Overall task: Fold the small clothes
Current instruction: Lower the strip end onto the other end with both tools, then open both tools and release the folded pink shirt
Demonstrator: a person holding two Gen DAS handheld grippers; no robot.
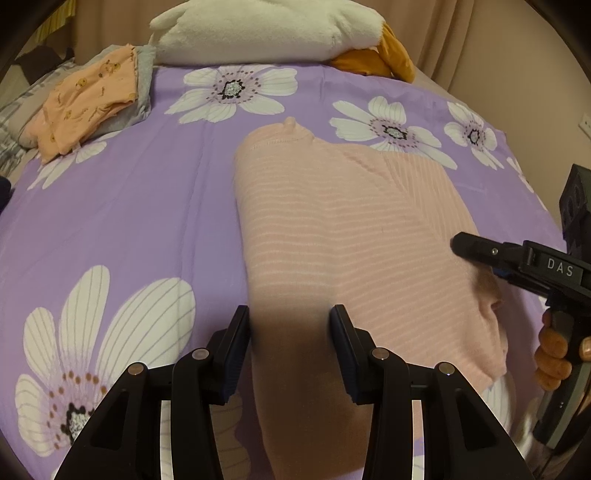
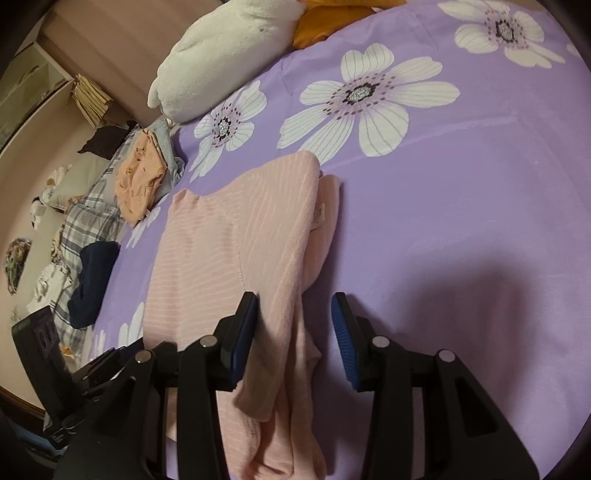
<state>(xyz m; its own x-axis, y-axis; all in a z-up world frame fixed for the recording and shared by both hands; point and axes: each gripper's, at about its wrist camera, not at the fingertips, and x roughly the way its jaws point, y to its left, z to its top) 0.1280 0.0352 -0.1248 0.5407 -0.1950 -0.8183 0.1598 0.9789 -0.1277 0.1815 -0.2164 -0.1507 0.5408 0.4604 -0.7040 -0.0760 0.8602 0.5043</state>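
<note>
This is looking like a home bedroom: a purple flowered bedsheet (image 1: 147, 206) is covering a bed, a white plush toy (image 1: 266, 29) is lying at its far edge, folded clothes (image 1: 88, 99) are sitting at its corner, and curtains (image 1: 480, 44) are hanging behind it.

We held the left tool (image 1: 290, 325) low and level, its two fingers spread wide apart with nothing between the pads (image 1: 236, 350). In our right hand (image 1: 554, 350) we gripped the handle of the right tool (image 2: 295, 314), our fingers wrapped around its trigger grip. From the left wrist view that right tool reached in from the right side, its tip pointing leftward. Its jaws stood parted too, the blue ribbed pads (image 2: 345, 343) facing each other across a wide gap. The two tools sat near each other, side by side.
</note>
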